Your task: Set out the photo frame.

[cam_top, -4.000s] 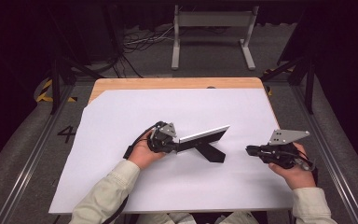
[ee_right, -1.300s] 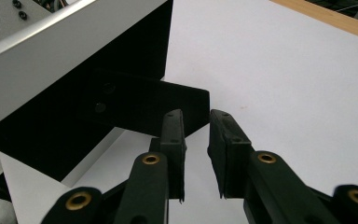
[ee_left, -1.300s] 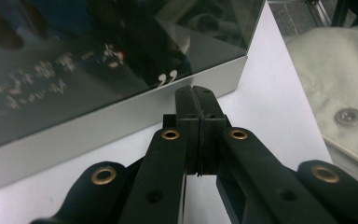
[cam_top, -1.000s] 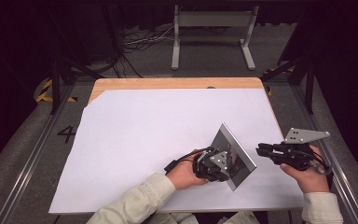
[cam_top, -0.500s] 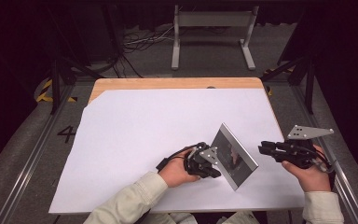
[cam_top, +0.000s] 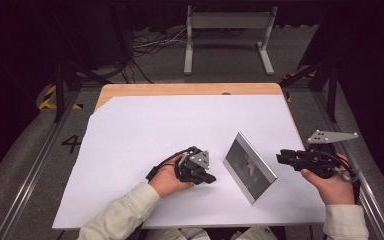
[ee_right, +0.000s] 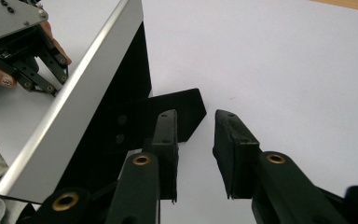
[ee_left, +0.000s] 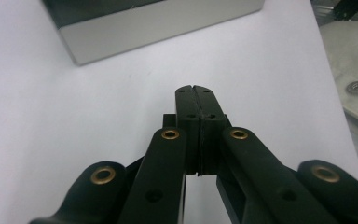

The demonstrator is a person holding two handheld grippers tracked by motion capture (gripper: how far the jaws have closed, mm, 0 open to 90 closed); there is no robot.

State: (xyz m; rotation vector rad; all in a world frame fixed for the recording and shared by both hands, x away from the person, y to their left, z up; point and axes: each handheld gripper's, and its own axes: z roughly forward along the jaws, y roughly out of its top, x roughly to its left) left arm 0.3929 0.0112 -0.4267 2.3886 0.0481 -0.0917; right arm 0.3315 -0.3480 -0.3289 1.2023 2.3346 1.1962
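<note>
- Bench: white sheet over a wooden top, spanning the centre of the high view.
- Picture frame: silver-edged, propped upright on its black stand, lower right of centre, between both grippers.
- Right gripper: released, jaws apart, just right of the frame.
- Left gripper: clenched on nothing, left of the frame.

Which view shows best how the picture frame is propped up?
The right gripper view: the picture frame stands tilted on its black back stand. The high view shows its glass front; the left gripper view, its lower silver edge.
</note>
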